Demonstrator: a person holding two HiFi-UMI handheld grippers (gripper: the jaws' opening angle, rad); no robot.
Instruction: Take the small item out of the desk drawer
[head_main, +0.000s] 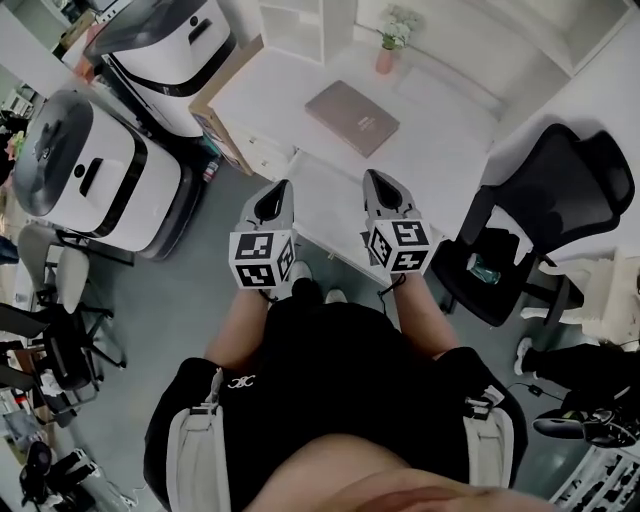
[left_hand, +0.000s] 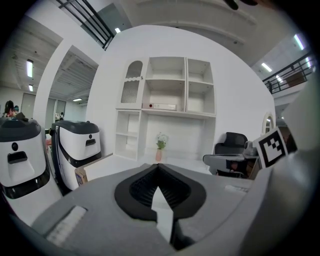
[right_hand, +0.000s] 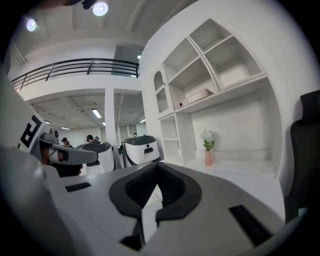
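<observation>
Since I stand just short of the desk (head_main: 440, 150), I hold my left gripper (head_main: 281, 190) and right gripper (head_main: 373, 181) side by side, both closed on nothing, ready to reach; the small item, unseen, presumably lies inside its drawer.

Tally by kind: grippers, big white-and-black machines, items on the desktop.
Grippers: 2 (left gripper, right gripper)
White-and-black machines: 2
Flat box: 1
Flower vase: 1
Total: 6
</observation>
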